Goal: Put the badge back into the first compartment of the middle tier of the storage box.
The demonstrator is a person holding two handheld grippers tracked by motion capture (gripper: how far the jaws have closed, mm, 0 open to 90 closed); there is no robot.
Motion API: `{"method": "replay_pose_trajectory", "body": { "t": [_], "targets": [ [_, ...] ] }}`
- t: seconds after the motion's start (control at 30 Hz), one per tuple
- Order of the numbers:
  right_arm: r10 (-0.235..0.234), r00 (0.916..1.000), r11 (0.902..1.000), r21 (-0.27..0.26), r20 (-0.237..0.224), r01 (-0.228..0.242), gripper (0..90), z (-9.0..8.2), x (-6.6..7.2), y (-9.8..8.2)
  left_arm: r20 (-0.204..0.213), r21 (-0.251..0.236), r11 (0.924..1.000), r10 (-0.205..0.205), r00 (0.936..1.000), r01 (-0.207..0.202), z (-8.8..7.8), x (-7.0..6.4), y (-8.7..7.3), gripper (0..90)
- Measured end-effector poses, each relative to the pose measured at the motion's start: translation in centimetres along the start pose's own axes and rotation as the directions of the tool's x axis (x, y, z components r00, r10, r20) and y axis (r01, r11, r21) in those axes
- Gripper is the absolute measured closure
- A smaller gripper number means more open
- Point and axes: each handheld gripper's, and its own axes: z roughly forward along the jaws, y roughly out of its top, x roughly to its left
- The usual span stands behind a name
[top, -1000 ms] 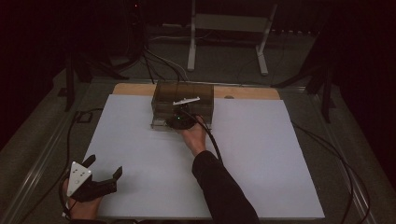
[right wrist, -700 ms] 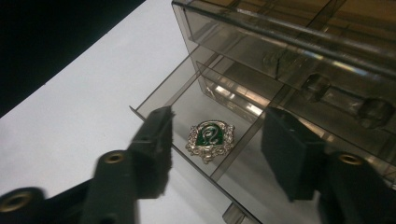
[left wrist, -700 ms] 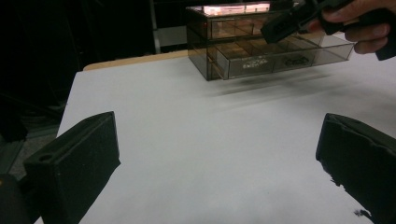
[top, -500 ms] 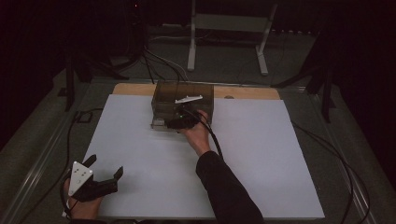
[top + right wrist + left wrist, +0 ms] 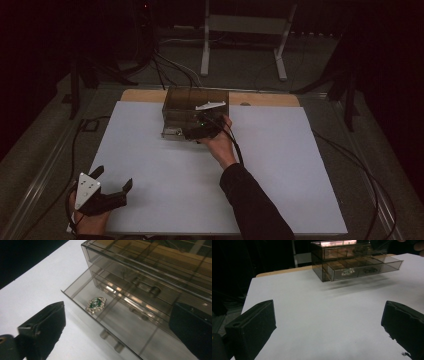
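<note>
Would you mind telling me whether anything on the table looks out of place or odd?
Nothing looks damaged or spilled. The smoky drawer box has its bottom drawer pulled out, with a green jewelled brooch lying inside. The right gripper hovers open over it.

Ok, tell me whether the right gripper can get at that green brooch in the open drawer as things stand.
Probably yes. The drawer is pulled out with its top open, the brooch lies uncovered on its floor, and the right gripper hangs just above with jaws wide and nothing between them. The low drawer wall may crowd one jaw.
</note>
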Motion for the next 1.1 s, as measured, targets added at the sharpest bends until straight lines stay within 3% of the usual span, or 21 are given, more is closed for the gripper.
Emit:
{"method": "replay_pose_trajectory", "body": {
  "t": [0.3, 0.63, 1.0, 1.03, 1.1],
  "targets": [
    [-0.037, 0.9988, 0.9993, 0.000, 0.033, 0.037, 0.0, -2.2, -0.8, -1.0, -0.002, 0.003, 1.0000, 0.000, 1.0000, 0.000, 0.0, 0.0, 0.0, 0.3],
    [-0.028, 0.9982, 0.9992, -0.028, 0.053, 0.030, 0.0, -5.0, -2.6, -3.1, -0.002, 0.007, 1.0000, 0.000, 1.0000, 0.000, 0.1, -0.1, 0.0, 0.4],
    [-0.036, 0.9971, 0.9978, -0.052, 0.067, 0.040, 0.0, -7.4, -3.3, -5.1, -0.003, 0.007, 1.0000, -0.001, 1.0000, 0.001, 0.1, -0.1, 0.0, 0.3],
    [-0.035, 0.9961, 0.9972, -0.063, 0.082, 0.040, 0.0, -8.5, -3.7, -6.1, -0.003, 0.006, 1.0000, -0.001, 1.0000, 0.001, 0.1, -0.1, 0.0, 0.3],
    [-0.032, 0.9955, 0.9969, -0.069, 0.089, 0.038, 0.0, -9.1, -4.0, -6.7, -0.003, 0.006, 1.0000, -0.001, 1.0000, 0.001, 0.1, -0.1, 0.0, 0.3]
  ]
}}
